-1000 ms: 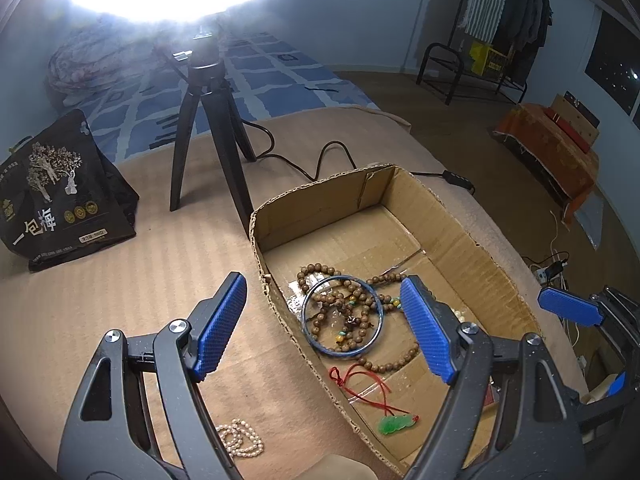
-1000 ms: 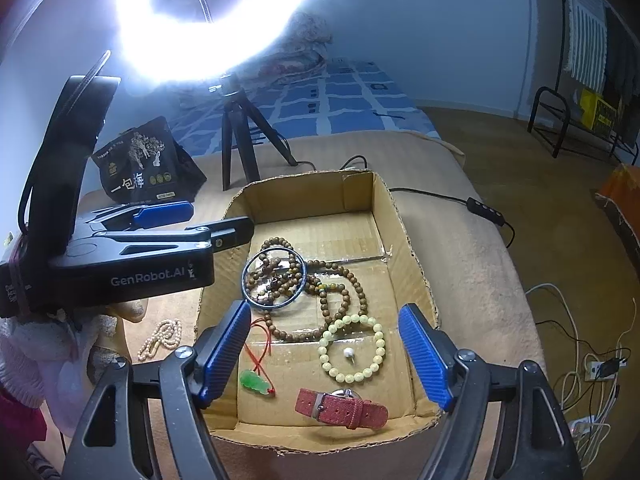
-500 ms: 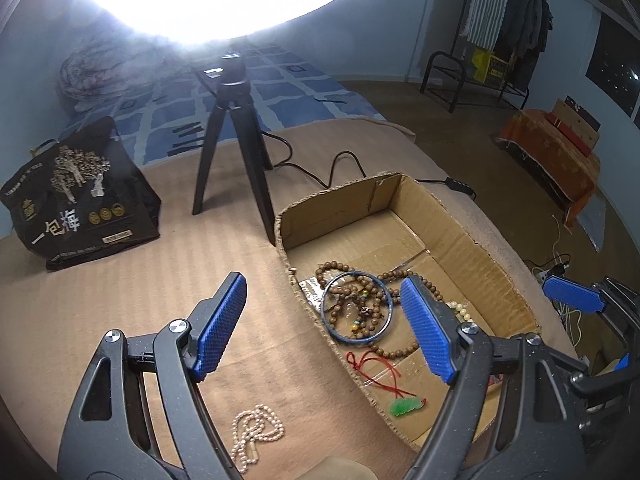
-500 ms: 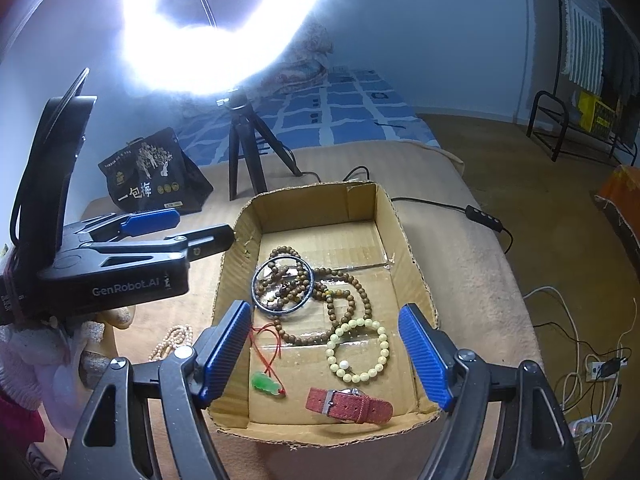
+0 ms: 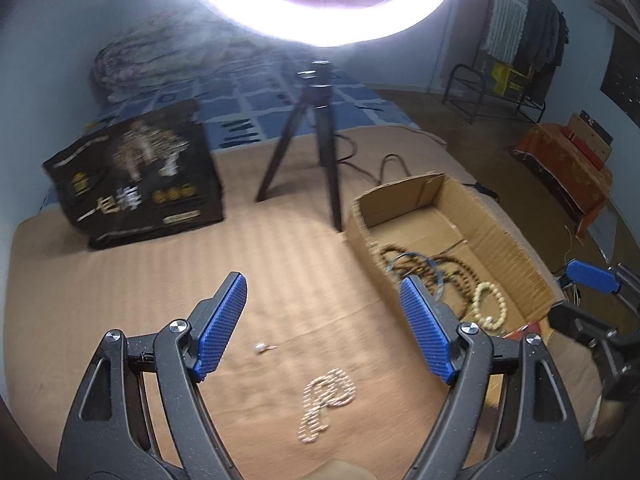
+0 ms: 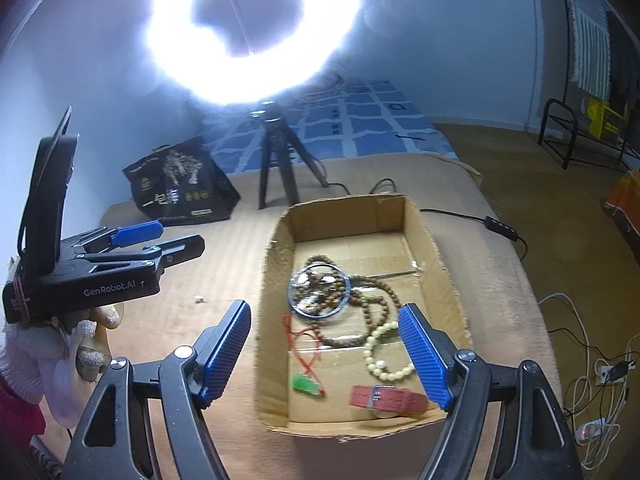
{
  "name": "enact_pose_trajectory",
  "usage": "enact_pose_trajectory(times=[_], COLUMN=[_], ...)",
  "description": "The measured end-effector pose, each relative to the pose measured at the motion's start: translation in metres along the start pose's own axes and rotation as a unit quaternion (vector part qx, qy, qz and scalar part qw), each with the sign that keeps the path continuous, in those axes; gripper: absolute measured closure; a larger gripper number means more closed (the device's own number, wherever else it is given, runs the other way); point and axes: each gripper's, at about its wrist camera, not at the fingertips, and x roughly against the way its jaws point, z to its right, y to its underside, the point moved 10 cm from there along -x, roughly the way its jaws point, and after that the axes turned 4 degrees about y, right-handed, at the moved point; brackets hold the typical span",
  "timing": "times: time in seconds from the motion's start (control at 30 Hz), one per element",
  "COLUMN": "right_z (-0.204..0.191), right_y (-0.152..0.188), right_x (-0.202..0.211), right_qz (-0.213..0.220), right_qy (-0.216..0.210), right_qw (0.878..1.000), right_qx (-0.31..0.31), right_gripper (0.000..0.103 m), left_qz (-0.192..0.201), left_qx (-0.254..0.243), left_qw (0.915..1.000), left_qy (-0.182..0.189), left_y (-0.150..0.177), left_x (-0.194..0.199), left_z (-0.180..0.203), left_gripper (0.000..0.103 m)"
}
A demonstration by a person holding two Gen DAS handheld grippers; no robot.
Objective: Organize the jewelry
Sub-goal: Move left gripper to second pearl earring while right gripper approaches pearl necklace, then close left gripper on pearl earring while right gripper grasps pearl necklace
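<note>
The left gripper [image 5: 322,326] hangs above the tan ribbed surface with its jaws released and spread wide, nothing between them. Below and between its blue pads lies a pearl necklace [image 5: 324,404], bunched in a loose heap on the surface, apart from both pads. A small pearl-like piece [image 5: 262,347] lies on its own a little farther out, near the left pad. The right gripper [image 6: 326,354] is likewise released, jaws wide and empty, held over the near end of the cardboard box [image 6: 440,264]. Inside the box, on its floor, lie a dark ring-shaped bangle [image 6: 320,289] resting on a strand of brown wooden beads [image 6: 378,304], a pale bead bracelet [image 6: 386,354], a green pendant on a red cord [image 6: 306,384], and a red watch strap [image 6: 386,398] near the front wall. The box stands to the right of the pearl necklace, well apart from it. Behind the box a black tripod [image 6: 274,160] carries a lit ring light [image 6: 252,28], and a black printed bag [image 5: 140,172] stands to the left of it. A gloved hand [image 6: 86,340] holds the left gripper.
</note>
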Motion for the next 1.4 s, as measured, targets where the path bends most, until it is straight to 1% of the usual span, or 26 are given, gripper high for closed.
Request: enact_pose_trajectory(times=[0.27, 0.33, 0.37, 0.47, 0.53, 0.57, 0.6, 0.67, 0.8, 0.9, 1.13, 1.4], right_z=[-0.037, -0.048, -0.054, -0.073, -0.083, -0.090, -0.098, -0.109, -0.126, -0.138, -0.154, -0.148], right_y=[-0.001, 0.000, 0.002, 0.008, 0.013, 0.017, 0.022, 0.030, 0.046, 0.057, 0.083, 0.090], right_x=[-0.009, -0.012, -0.013, -0.018, -0.022, -0.024, -0.027, -0.032, -0.043, -0.051, -0.082, -0.107], right_qz=[-0.008, -0.013, -0.016, -0.024, -0.031, -0.036, -0.042, -0.050, -0.058, -0.059, -0.069, -0.078], right_qy=[-0.026, -0.034, -0.039, -0.046, -0.050, -0.054, -0.057, -0.059, -0.064, -0.067, -0.036, -0.034], right_qw=[1.000, 0.999, 0.999, 0.998, 0.997, 0.997, 0.996, 0.995, 0.994, 0.994, 0.992, 0.994], right_qx=[0.011, 0.016, 0.021, 0.034, 0.041, 0.044, 0.048, 0.057, 0.059, 0.055, 0.100, 0.067], right_gripper=[0.026, 0.030, 0.032, 0.033, 0.035, 0.037, 0.040, 0.041, 0.042, 0.042, 0.042, 0.042], left_qz=[-0.010, -0.013, -0.017, -0.021, -0.022, -0.023, -0.025, -0.032, -0.041, -0.044, -0.059, -0.067], left_qx=[0.011, 0.016, 0.019, 0.026, 0.027, 0.026, 0.024, 0.019, 0.004, -0.007, -0.020, -0.039], left_qw=[0.9997, 0.9996, 0.9995, 0.9994, 0.9994, 0.9994, 0.9994, 0.9993, 0.9989, 0.9986, 0.9970, 0.9945], left_qy=[-0.021, -0.021, -0.021, -0.013, -0.008, -0.005, -0.002, 0.005, 0.021, 0.027, 0.047, 0.070], left_y=[0.030, 0.036, 0.039, 0.045, 0.048, 0.050, 0.052, 0.056, 0.064, 0.068, 0.078, 0.081], left_x=[0.015, 0.015, 0.015, 0.012, 0.010, 0.008, 0.006, 0.001, -0.010, -0.018, -0.043, -0.067], left_z=[-0.052, -0.062, -0.067, -0.076, -0.078, -0.079, -0.079, -0.078, -0.075, -0.075, -0.077, -0.065], left_gripper=[0.022, 0.025, 0.030, 0.035, 0.037, 0.037, 0.043, 0.049, 0.050, 0.053, 0.056, 0.056])
